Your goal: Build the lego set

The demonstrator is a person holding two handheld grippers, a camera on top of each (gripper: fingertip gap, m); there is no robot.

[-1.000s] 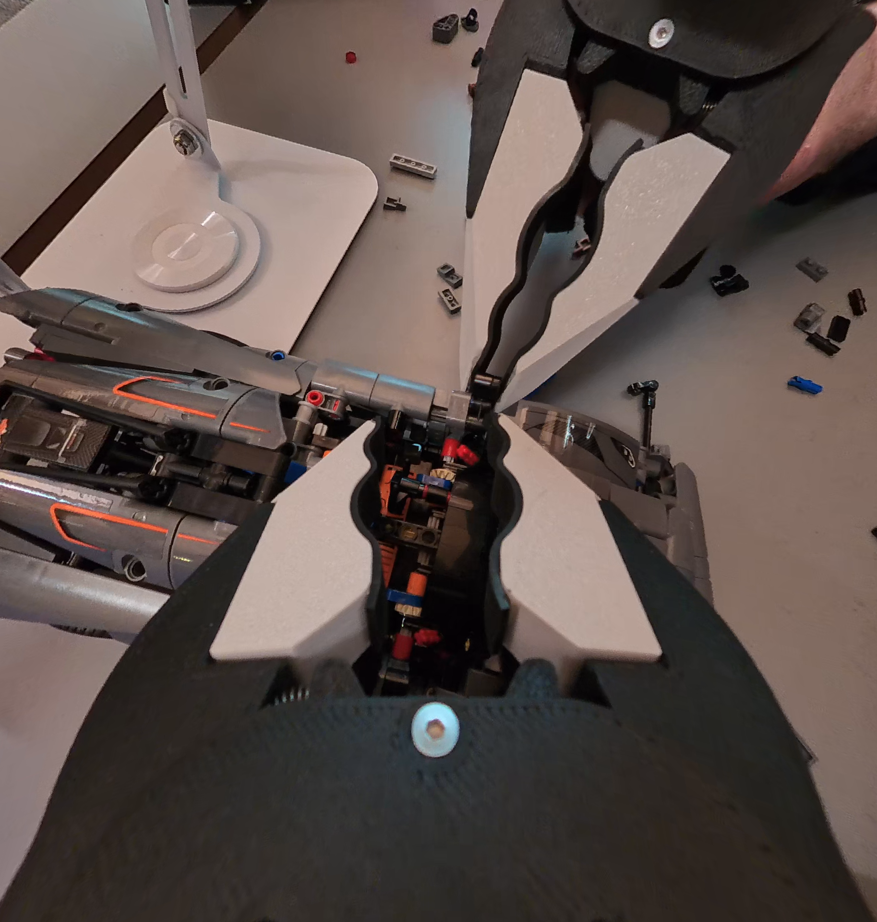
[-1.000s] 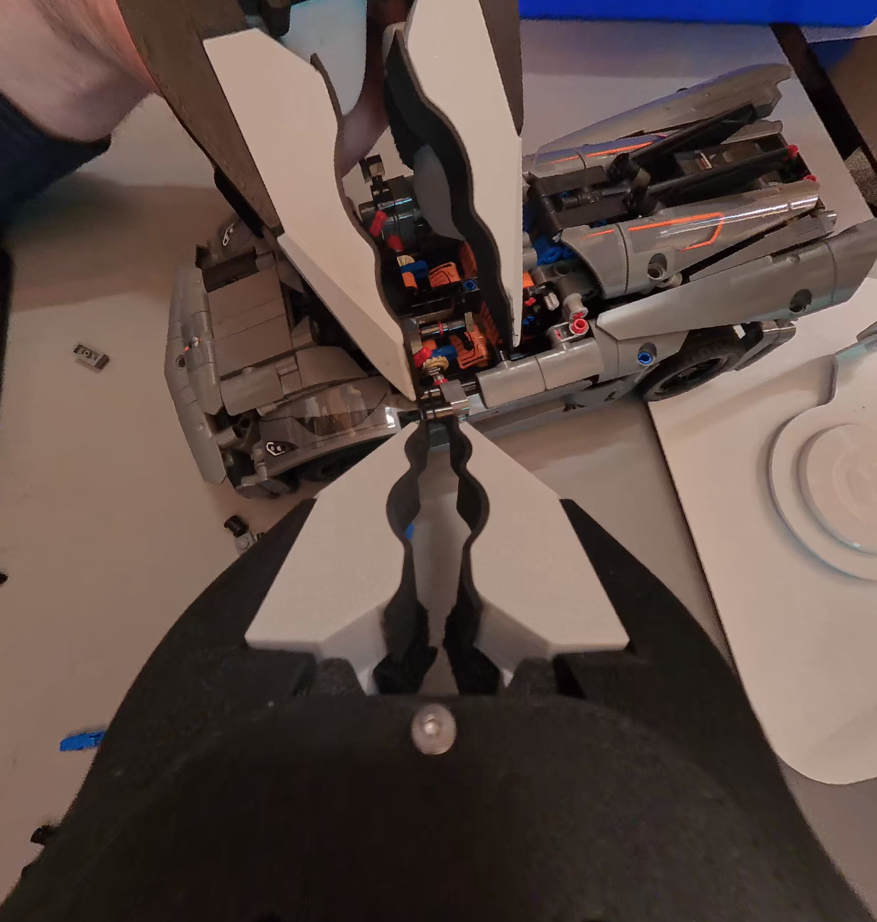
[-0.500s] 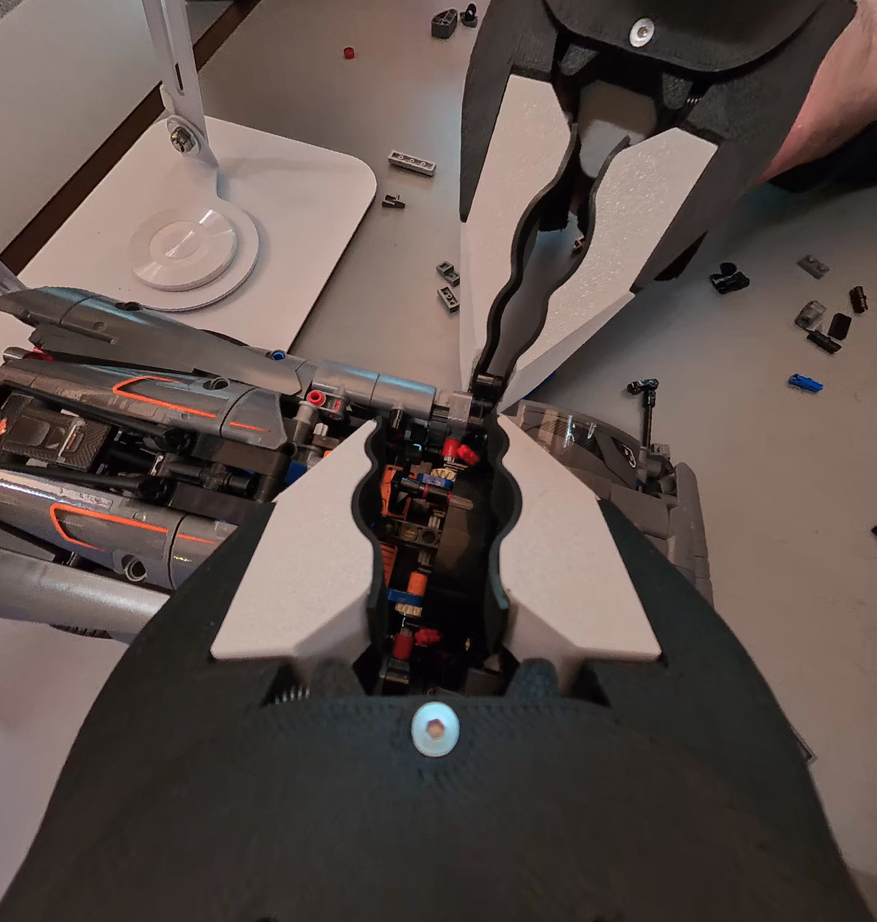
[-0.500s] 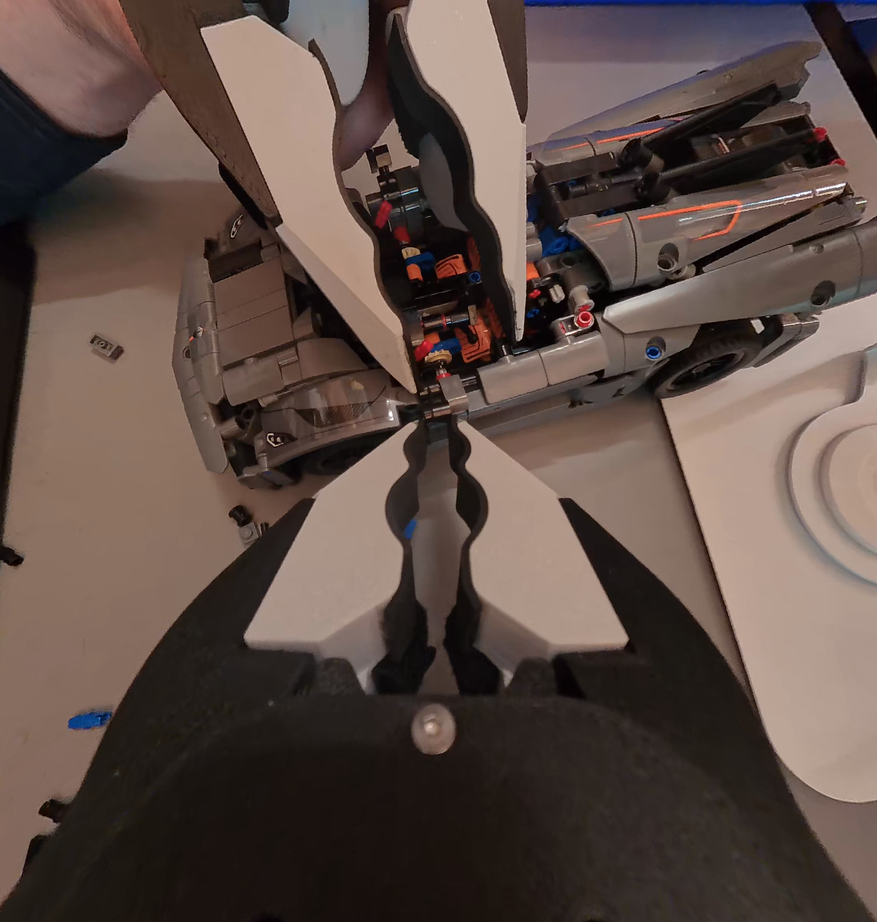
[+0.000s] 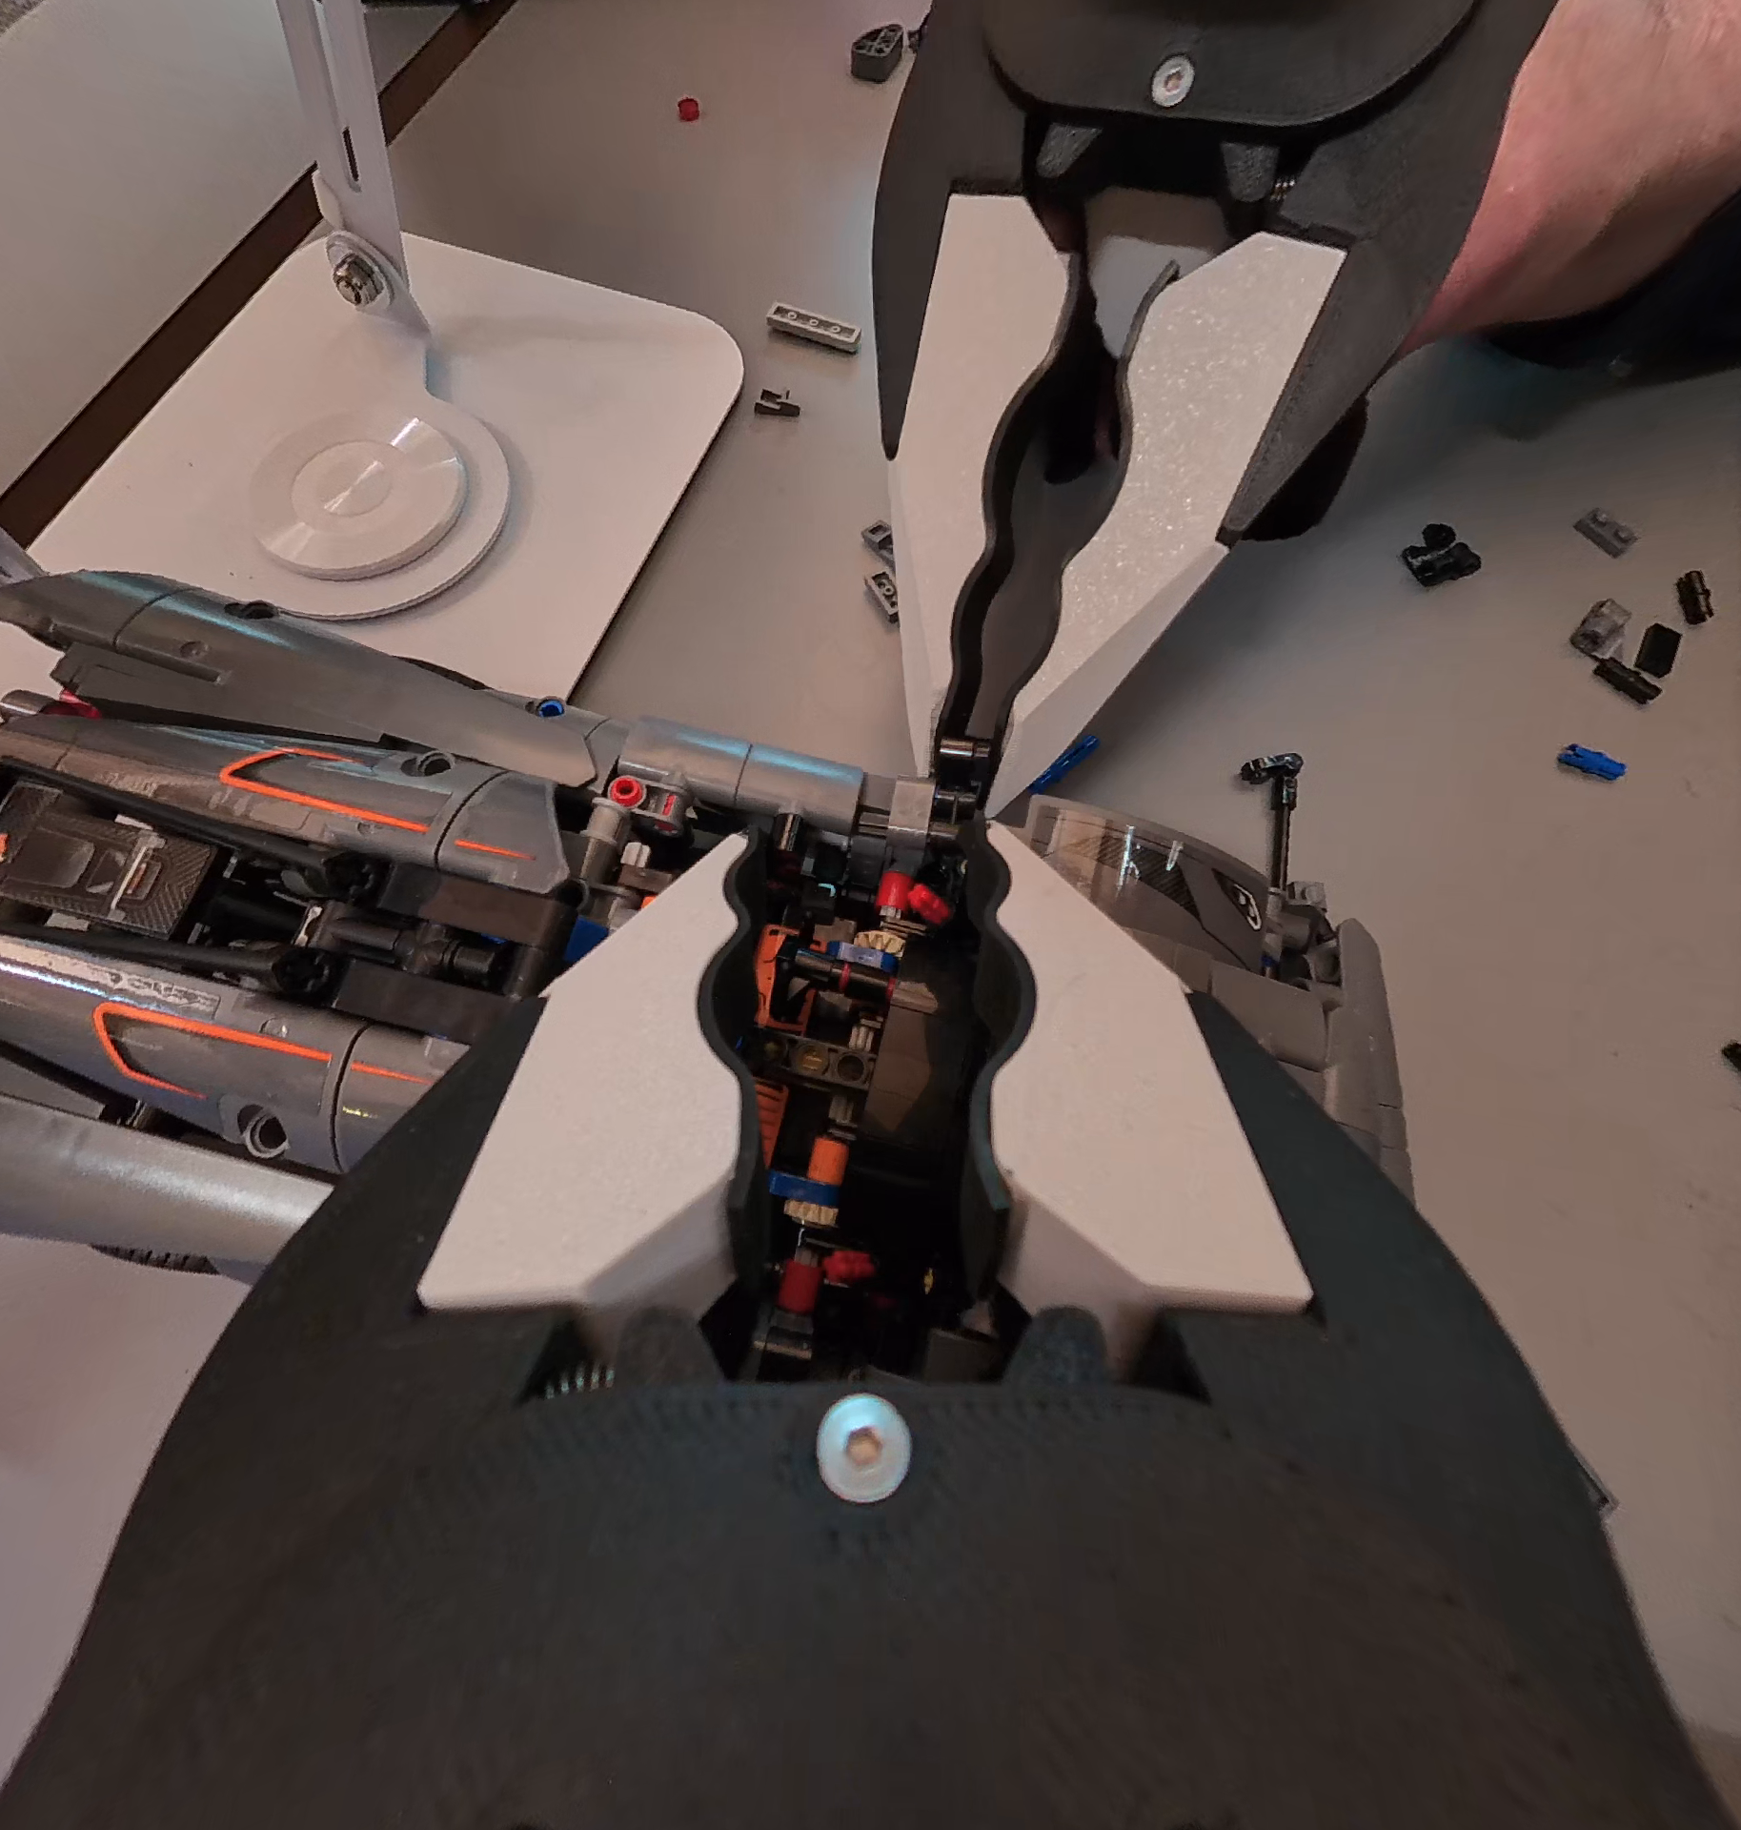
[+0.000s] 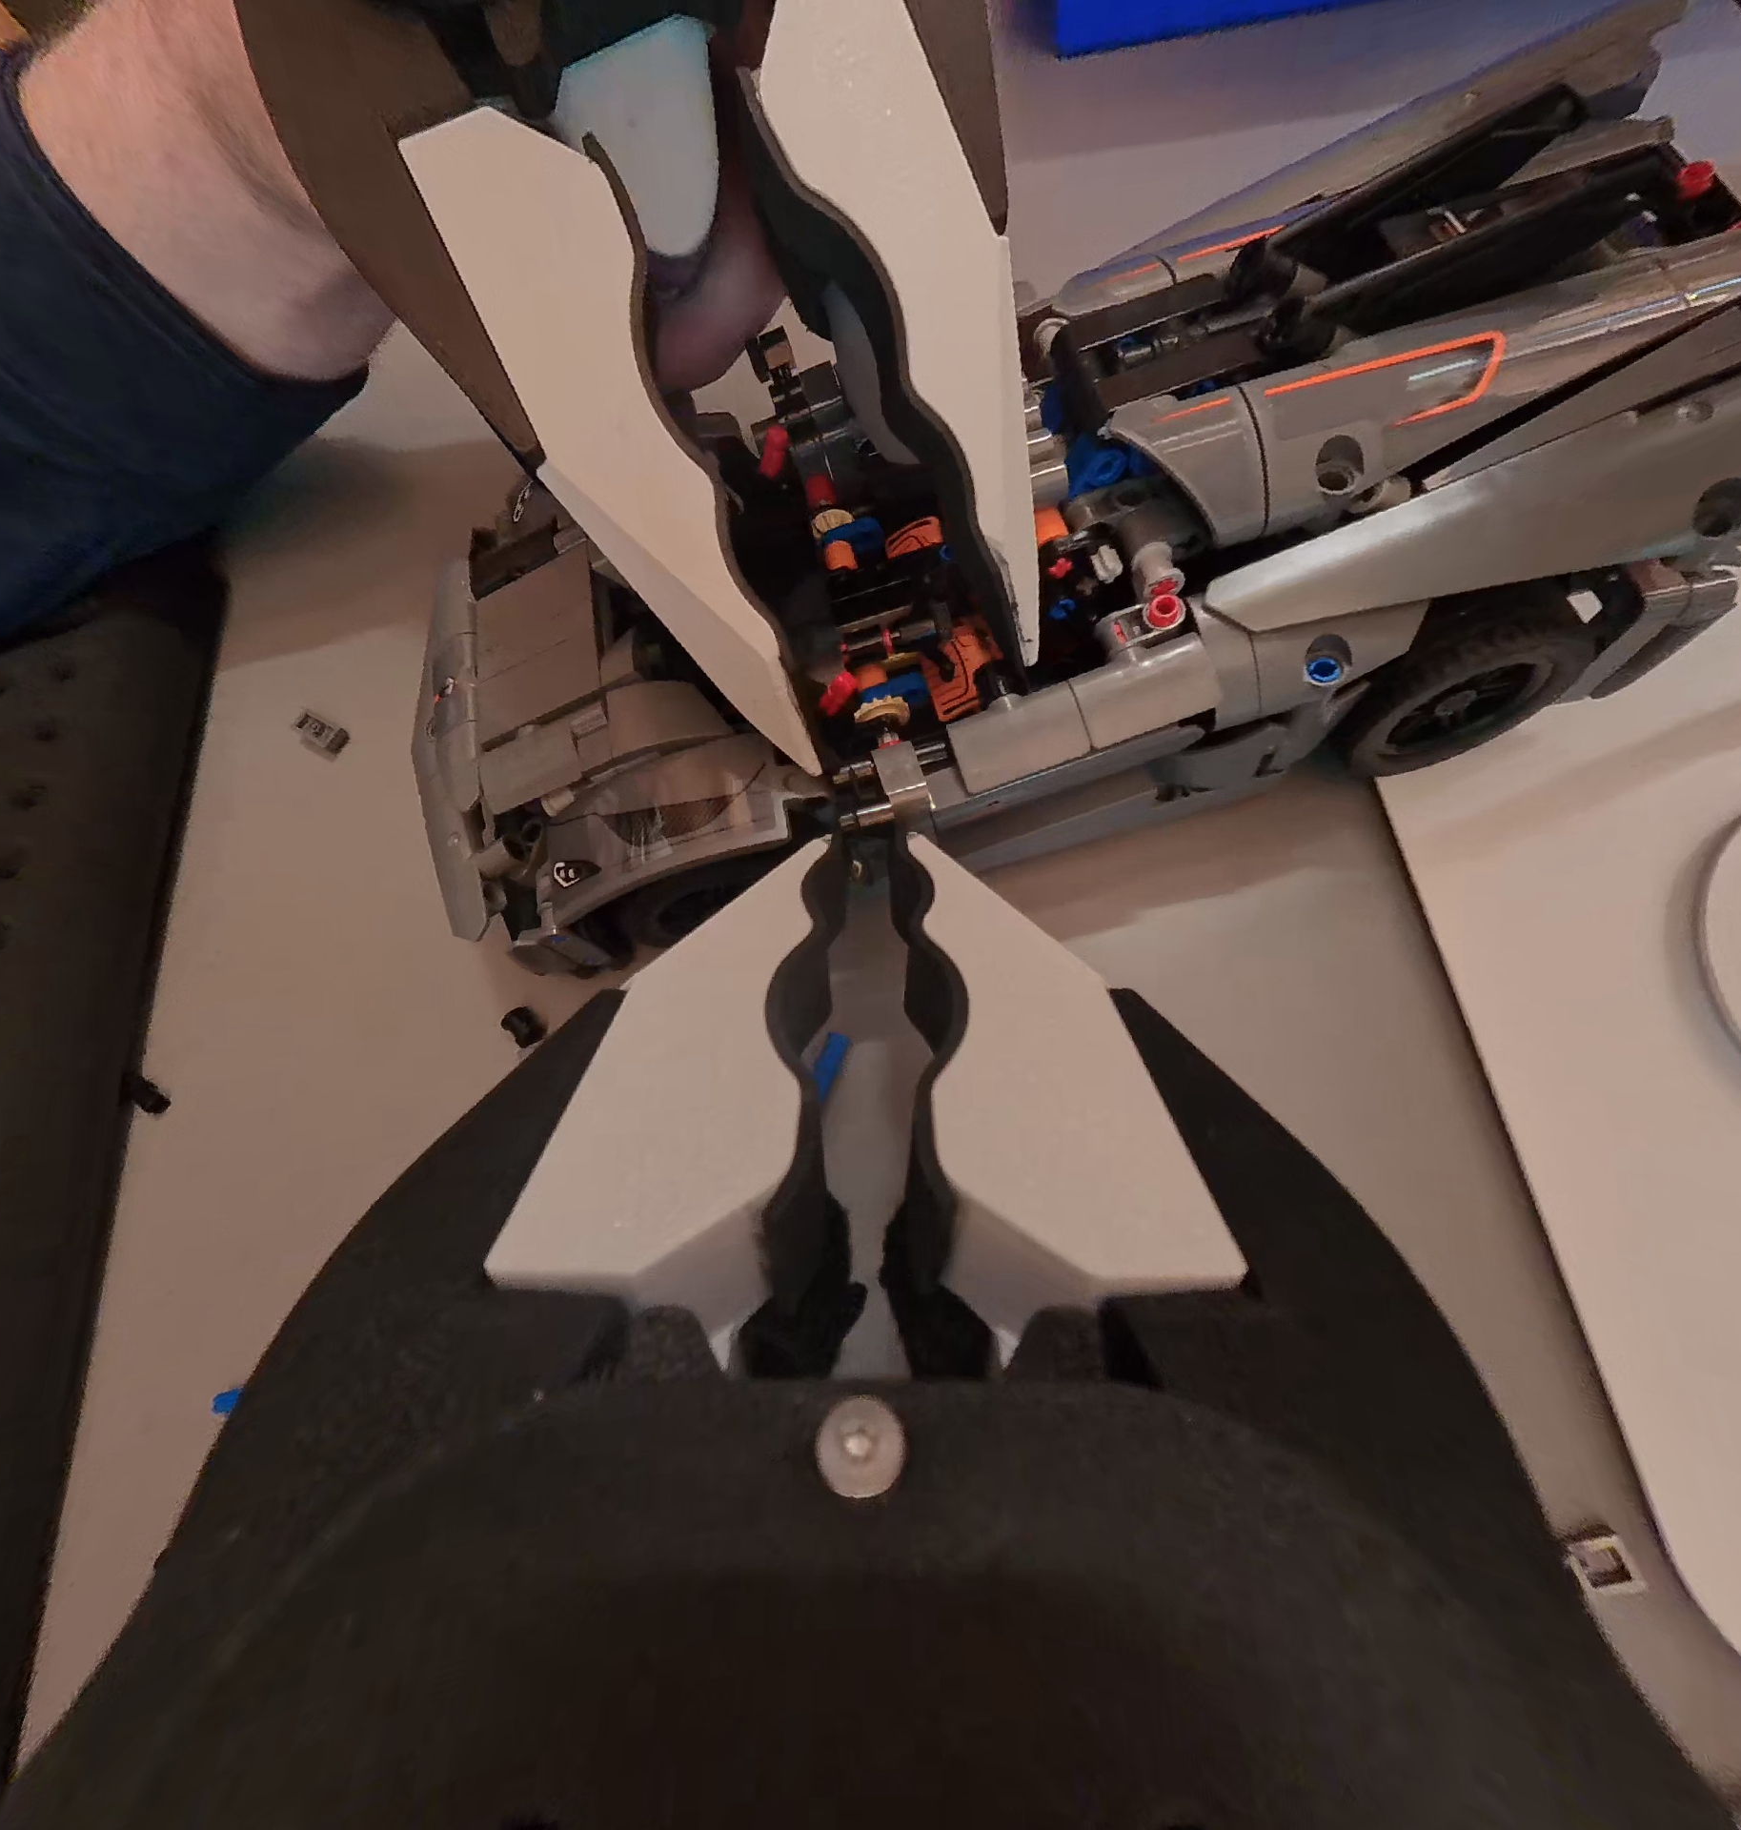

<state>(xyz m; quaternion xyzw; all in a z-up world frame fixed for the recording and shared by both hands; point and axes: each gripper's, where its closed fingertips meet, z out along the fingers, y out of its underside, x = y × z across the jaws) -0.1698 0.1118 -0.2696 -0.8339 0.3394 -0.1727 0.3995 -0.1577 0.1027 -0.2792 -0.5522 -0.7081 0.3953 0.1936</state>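
A grey lego sports car [image 5: 351,822] with orange stripes lies across the table; it also shows in the right wrist view [image 6: 1341,475]. My left gripper [image 5: 866,842] is open, and its fingers straddle the open cockpit with coloured gears and pins between them. In the right wrist view the left gripper [image 6: 916,708] reaches down from above. My right gripper [image 6: 871,842] is shut on a small black connector [image 6: 858,792] at the car's near side sill, next to a grey beam end. In the left wrist view the right gripper [image 5: 965,782] comes from the far side and pinches the connector [image 5: 963,758].
A white stand base [image 5: 510,396] lies behind the car's rear. Loose small pieces [image 5: 1619,634], a blue pin [image 5: 1589,761] and a grey plate [image 5: 813,325] are scattered on the table. A black perforated mat [image 6: 54,842] borders the car's nose side. A person's forearm [image 5: 1638,168] holds the right gripper.
The right gripper has tilted more upright and come closer to the car, its tips staying at the sill. The left gripper and the car have not moved.
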